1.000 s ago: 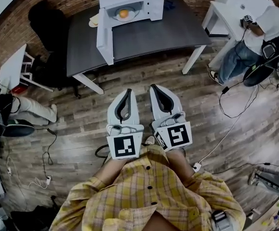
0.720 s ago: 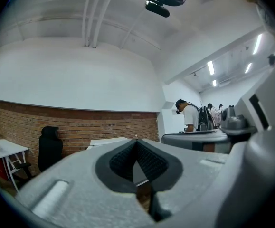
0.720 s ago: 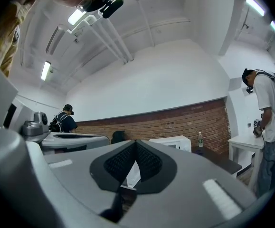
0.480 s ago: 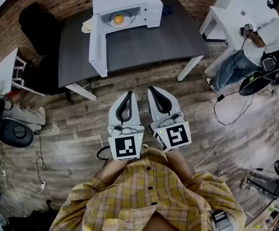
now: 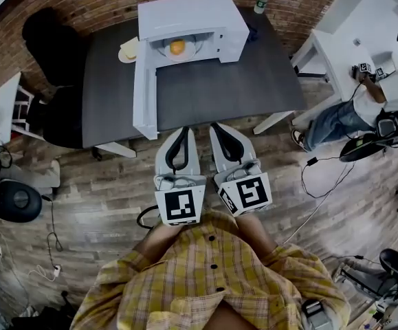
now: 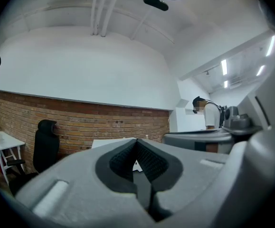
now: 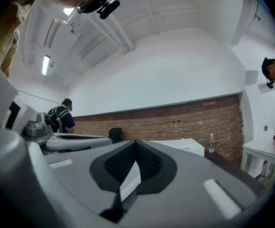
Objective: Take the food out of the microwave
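1. My left gripper point(image 5: 182, 130): jaws closed, nothing between them.
2. My right gripper point(image 5: 217, 126): likewise closed, just beside it.
3. Dark table point(image 5: 253, 81).
4. Microwave point(image 5: 192, 16): mouth facing me, door point(image 5: 144, 95) swung out lengthwise toward me.
5. Inside the microwave: orange food point(image 5: 177, 46), round, on a plate point(image 5: 166, 49).

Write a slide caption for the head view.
Left gripper and right gripper, both shut, side by side at the table edge, facing the open microwave holding orange food.

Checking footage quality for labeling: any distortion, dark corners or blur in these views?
Head view: fisheye bows the table edges and brick wall. Left gripper view: black circular vignette, near left claw soft. Right gripper view: same vignette, ceiling light blown out.
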Available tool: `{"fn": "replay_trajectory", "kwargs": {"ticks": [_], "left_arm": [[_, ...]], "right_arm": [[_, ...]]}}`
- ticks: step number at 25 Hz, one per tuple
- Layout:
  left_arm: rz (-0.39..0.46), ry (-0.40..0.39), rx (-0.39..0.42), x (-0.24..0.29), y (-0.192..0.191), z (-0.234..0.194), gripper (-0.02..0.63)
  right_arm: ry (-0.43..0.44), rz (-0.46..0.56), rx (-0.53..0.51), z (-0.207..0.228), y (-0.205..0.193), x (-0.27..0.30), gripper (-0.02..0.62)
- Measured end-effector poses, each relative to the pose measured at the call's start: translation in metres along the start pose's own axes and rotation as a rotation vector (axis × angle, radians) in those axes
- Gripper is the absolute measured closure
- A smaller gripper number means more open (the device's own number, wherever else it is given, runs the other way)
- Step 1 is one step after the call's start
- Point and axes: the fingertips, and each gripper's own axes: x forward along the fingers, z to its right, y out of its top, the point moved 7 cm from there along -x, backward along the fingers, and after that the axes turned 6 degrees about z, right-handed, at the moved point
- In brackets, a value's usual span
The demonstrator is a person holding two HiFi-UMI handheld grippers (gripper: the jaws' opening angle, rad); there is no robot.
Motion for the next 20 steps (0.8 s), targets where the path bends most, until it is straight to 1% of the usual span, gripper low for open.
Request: {"fn": "replay_trajectory", "kwargs": {"ticks": [3,7,11,15,20], "left_arm": [[0.011,0.007,-0.017,0.033,0.001,-0.019,0.607],[0.019,0.004,-0.018,0.073,-0.003,-0.043,0.607],[0.002,0.001,-0.055,0.105,-0.012,-0.061,0.607],[-0.009,-0.019,-0.077,0.125,-0.018,-0.070,0.607],[-0.040,-0.023,-0.090,0.139,-0.028,-0.078,0.607]], "right_arm": [[0.003,-0.001,-0.002,0.012,0.001,0.037,0.592],[0.000,-0.001,-0.018,0.024,-0.002,0.079,0.592],[-0.002,-0.033,-0.020,0.038,-0.010,0.113,0.592],[-0.031,-0.024,-0.025,0.048,-0.012,0.132,0.592],[-0.016,-0.044,-0.019,0.054,-0.021,0.149,0.592]]}}
